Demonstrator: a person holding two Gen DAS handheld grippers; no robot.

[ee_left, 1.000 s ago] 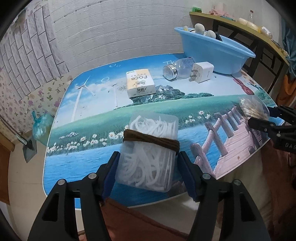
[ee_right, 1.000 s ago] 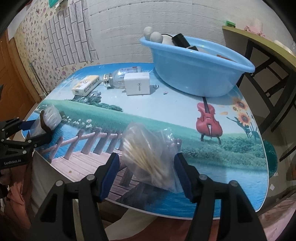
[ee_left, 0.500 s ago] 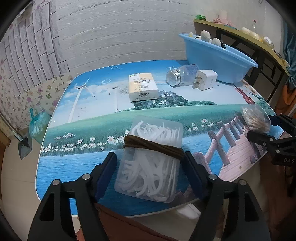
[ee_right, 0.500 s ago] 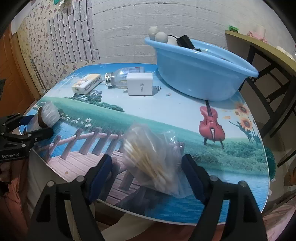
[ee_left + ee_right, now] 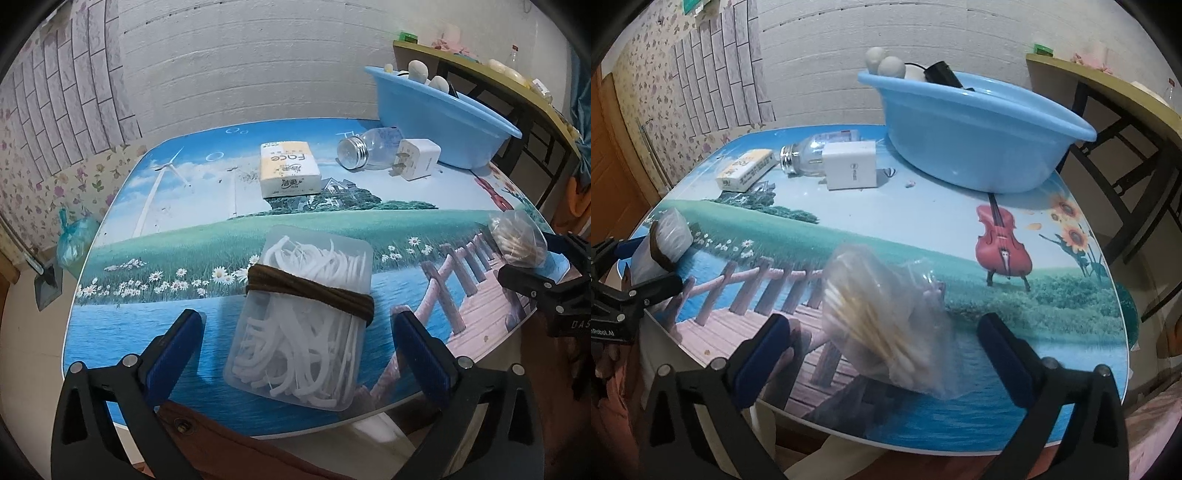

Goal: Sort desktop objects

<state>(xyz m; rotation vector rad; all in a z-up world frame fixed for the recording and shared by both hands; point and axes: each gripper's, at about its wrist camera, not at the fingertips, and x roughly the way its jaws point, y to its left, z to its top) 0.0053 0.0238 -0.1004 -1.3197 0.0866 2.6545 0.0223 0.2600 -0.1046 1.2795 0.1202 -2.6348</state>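
Note:
A clear plastic box of white floss picks [image 5: 301, 317], bound with a brown band, lies on the picture-printed table [image 5: 184, 251] between the spread fingers of my left gripper [image 5: 295, 343], which is open and not touching it. A clear bag of cotton swabs [image 5: 882, 325] lies near the table's front edge between the fingers of my right gripper [image 5: 886, 350], also open. The bag also shows in the left wrist view [image 5: 517, 240]. The floss box shows at the left of the right wrist view [image 5: 665, 243].
A blue basin [image 5: 971, 133] holding several items stands at the back right. In front of it lie a white charger plug [image 5: 851, 166], a clear jar on its side [image 5: 805, 158] and a tissue pack [image 5: 288, 173]. A wooden shelf [image 5: 1108, 96] stands to the right.
Both grippers opened wide and let go of the floss box and the swab bag, which now rest on the table. Both grippers drew back slightly.

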